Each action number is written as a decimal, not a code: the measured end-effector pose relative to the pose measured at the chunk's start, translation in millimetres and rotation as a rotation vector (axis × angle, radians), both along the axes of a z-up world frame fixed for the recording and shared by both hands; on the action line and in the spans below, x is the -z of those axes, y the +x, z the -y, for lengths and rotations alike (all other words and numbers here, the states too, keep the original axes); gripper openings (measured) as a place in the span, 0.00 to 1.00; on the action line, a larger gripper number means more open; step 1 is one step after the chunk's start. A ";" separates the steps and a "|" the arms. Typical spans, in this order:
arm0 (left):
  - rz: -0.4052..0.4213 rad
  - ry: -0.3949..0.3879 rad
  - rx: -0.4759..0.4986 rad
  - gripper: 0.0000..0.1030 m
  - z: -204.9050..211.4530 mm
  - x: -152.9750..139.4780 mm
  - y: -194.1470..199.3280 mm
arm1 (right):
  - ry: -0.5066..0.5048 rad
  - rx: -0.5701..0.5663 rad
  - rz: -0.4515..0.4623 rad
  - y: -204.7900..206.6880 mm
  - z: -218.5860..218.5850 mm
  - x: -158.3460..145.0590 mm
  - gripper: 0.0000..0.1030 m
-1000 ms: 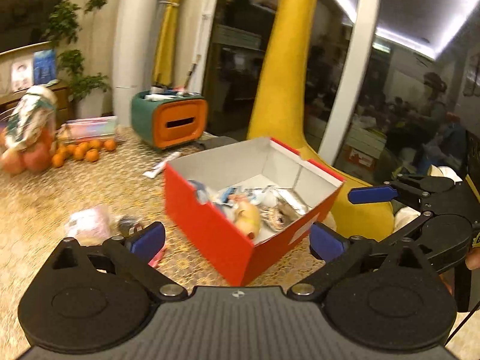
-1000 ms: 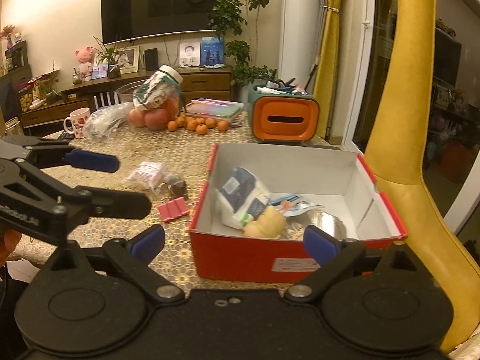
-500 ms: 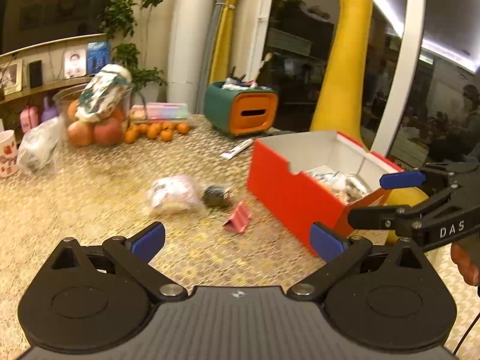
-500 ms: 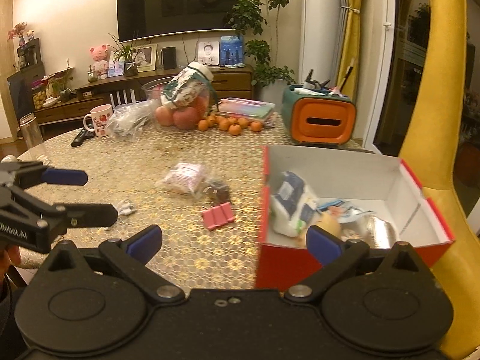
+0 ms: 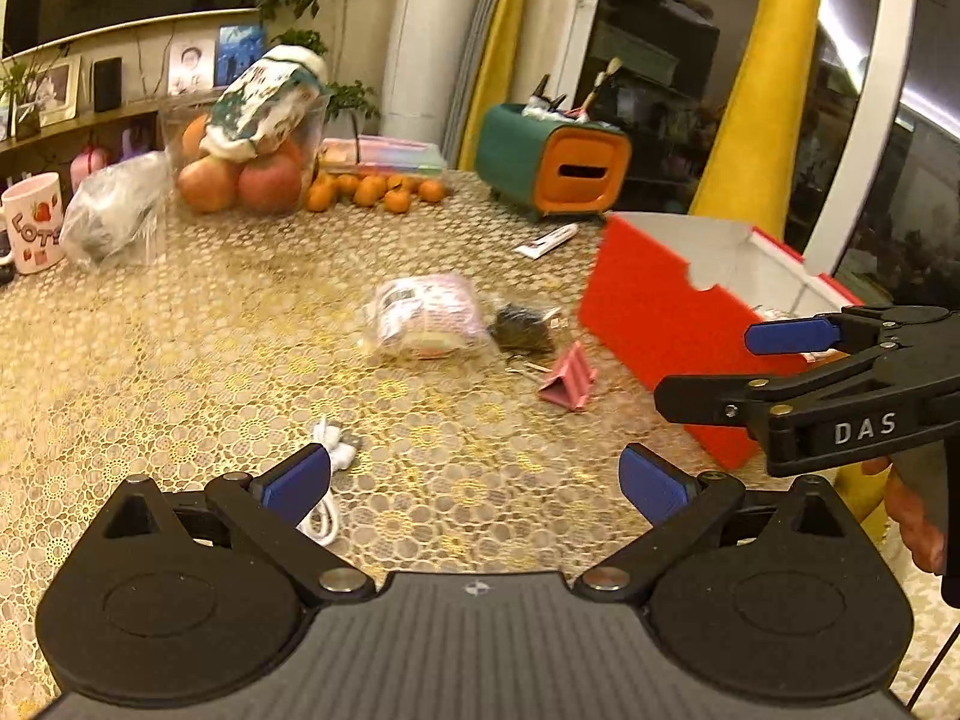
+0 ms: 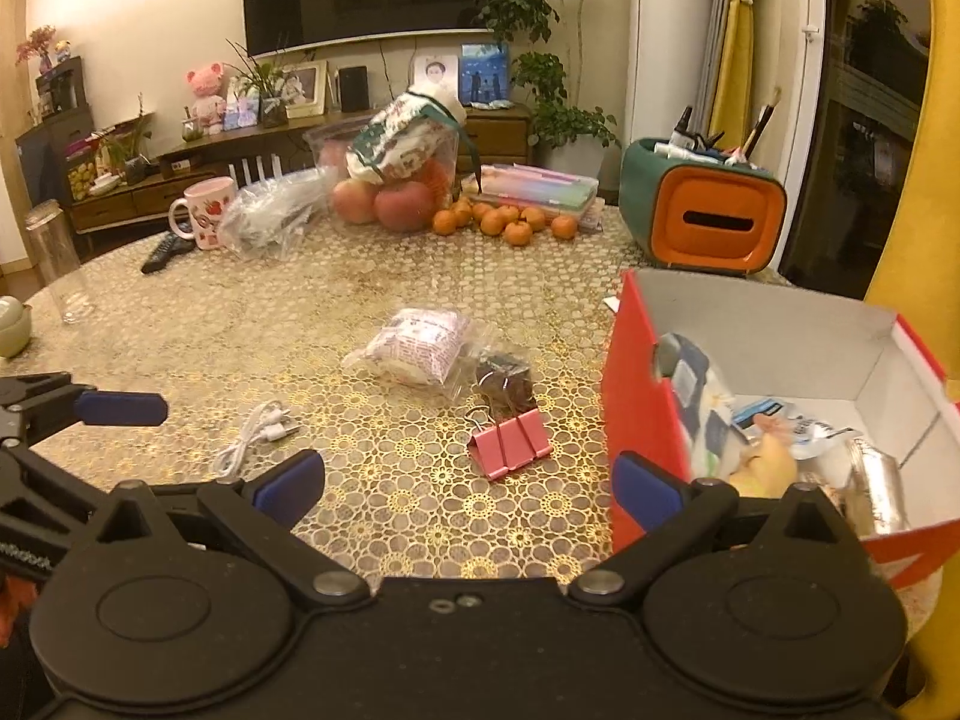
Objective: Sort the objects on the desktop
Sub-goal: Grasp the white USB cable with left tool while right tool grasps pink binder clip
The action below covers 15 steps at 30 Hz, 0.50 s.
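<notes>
Right wrist: right gripper (image 6: 468, 483) gapes empty before pink binder clip (image 6: 510, 441)

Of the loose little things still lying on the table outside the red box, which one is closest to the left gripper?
The white cable. It lies coiled right by the left gripper's open jaws, while the pink clip, dark packet and pink pouch lie farther off, toward the red box.

A red cardboard box (image 6: 636, 420) stands open at right, holding packets. At frame centre lie a pink binder clip (image 6: 510, 441), a dark wrapped item (image 6: 503, 381) and a pink bagged packet (image 6: 420, 345). A white cable (image 6: 252, 435) coils lower left.
</notes>
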State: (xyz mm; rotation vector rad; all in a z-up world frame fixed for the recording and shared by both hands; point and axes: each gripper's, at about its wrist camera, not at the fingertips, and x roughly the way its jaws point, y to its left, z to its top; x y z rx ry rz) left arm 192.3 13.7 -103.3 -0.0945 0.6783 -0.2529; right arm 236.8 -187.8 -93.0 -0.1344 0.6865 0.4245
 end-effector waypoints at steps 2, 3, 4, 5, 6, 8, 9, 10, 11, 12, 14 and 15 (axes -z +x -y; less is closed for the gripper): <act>-0.011 0.003 -0.010 1.00 -4.0 7.4 6.7 | -0.010 0.008 -0.004 8.1 -5.0 8.6 0.99; -0.019 0.002 -0.016 1.00 -6.6 11.0 10.4 | -0.012 0.010 -0.009 12.5 -7.3 13.0 0.99; -0.021 0.004 -0.029 1.00 -9.5 14.6 13.3 | -0.014 0.011 -0.014 16.9 -9.6 17.1 0.99; -0.019 0.013 -0.041 1.00 -11.6 17.7 15.3 | -0.016 0.015 -0.015 21.5 -11.7 20.9 0.99; -0.017 0.021 -0.048 1.00 -13.5 21.0 17.3 | -0.019 0.018 -0.011 25.6 -13.8 24.5 0.99; -0.023 0.025 -0.052 1.00 -16.6 26.3 21.1 | -0.045 0.015 0.019 32.4 -20.3 30.6 0.99; -0.025 0.027 -0.051 1.00 -17.4 28.5 22.7 | -0.059 0.001 0.029 35.8 -23.7 32.8 0.99; -0.025 0.029 -0.050 1.00 -17.8 30.3 24.2 | -0.071 -0.007 0.033 39.0 -27.1 35.2 0.99; -0.025 0.031 -0.050 1.00 -18.0 31.9 25.6 | -0.079 -0.014 0.032 41.8 -30.1 36.9 0.99; -0.028 0.033 -0.051 1.00 -18.1 33.6 27.1 | -0.087 -0.022 0.032 44.3 -32.8 39.2 0.99; -0.037 0.032 -0.049 1.00 -18.5 37.2 30.7 | -0.090 -0.023 0.027 48.1 -38.0 43.7 0.98; -0.042 0.032 -0.049 1.00 -18.3 39.2 32.4 | -0.086 -0.017 0.019 50.4 -39.5 46.5 0.98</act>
